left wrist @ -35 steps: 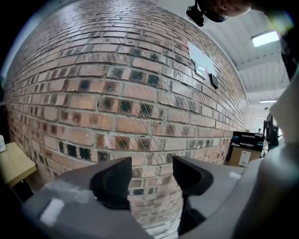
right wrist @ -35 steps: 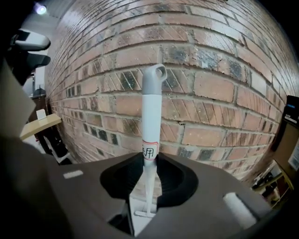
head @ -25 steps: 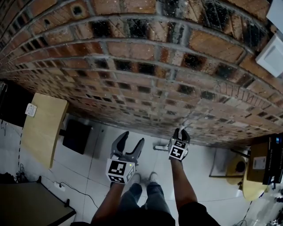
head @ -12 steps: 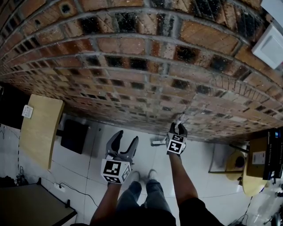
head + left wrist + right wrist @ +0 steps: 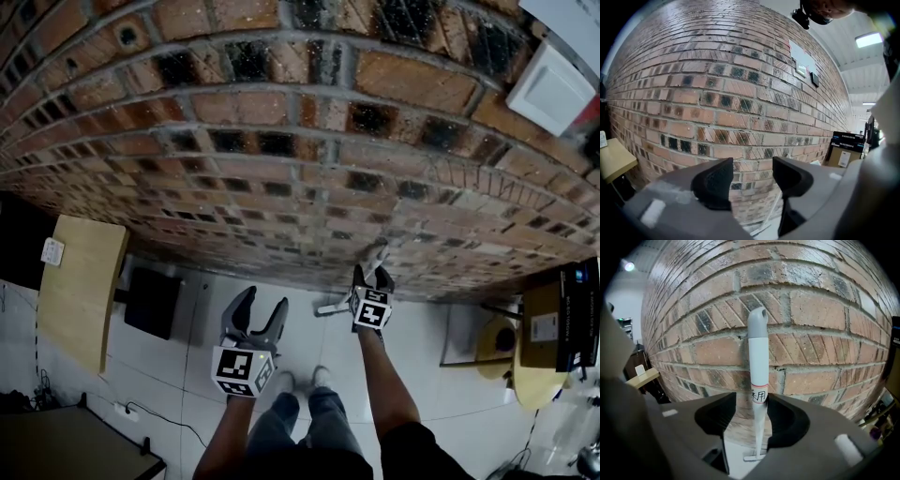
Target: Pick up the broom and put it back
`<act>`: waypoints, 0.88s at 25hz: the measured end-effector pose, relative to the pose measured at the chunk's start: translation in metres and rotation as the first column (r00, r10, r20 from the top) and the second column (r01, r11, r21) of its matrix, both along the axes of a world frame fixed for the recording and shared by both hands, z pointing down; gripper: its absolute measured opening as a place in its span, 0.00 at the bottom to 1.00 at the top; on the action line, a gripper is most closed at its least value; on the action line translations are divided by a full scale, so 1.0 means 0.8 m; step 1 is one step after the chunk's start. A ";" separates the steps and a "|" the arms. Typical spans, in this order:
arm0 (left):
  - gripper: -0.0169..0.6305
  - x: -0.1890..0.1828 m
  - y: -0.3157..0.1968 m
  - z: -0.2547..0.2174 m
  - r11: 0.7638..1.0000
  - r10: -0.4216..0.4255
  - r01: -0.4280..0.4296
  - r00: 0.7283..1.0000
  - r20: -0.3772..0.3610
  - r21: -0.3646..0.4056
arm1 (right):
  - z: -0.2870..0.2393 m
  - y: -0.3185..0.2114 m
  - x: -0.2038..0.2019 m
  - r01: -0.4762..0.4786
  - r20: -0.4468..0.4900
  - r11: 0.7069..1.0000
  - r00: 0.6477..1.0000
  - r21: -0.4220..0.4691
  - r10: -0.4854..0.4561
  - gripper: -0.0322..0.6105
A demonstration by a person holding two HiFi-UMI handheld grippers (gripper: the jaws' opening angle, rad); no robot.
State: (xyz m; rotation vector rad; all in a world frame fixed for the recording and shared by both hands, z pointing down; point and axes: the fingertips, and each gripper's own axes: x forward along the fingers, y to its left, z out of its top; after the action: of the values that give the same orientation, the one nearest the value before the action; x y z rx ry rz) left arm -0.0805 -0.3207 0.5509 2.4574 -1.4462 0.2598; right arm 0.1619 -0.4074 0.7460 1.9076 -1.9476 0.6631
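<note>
Our right tongs (image 5: 751, 414) are opening around the grey broom (image 5: 758, 357). Its labelled handle stands between the jaws with a gap on one side, so the grip is released. The broom stands upright against the brick wall (image 5: 281, 141), its head down on the white floor (image 5: 187, 375). Our left tongs (image 5: 752, 176) hang released and empty, apart from the broom.
</note>
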 end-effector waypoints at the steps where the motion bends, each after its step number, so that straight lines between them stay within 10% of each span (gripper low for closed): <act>1: 0.43 0.000 0.001 0.000 1.000 0.001 -0.001 1.000 0.000 0.000 | 0.000 0.001 0.003 -0.004 0.001 1.000 1.000 -0.001 0.004 0.37; 22: 0.43 0.010 0.011 0.013 1.000 0.019 -0.019 1.000 0.001 -0.019 | 0.001 0.016 0.048 -0.034 -0.011 0.999 0.999 0.009 0.034 0.39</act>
State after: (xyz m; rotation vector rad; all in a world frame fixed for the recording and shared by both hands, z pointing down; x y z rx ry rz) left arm -0.0728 -0.3117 0.5613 2.4575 -1.4156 0.2781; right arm 0.2006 -0.3942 0.7466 1.9495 -1.9178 0.6530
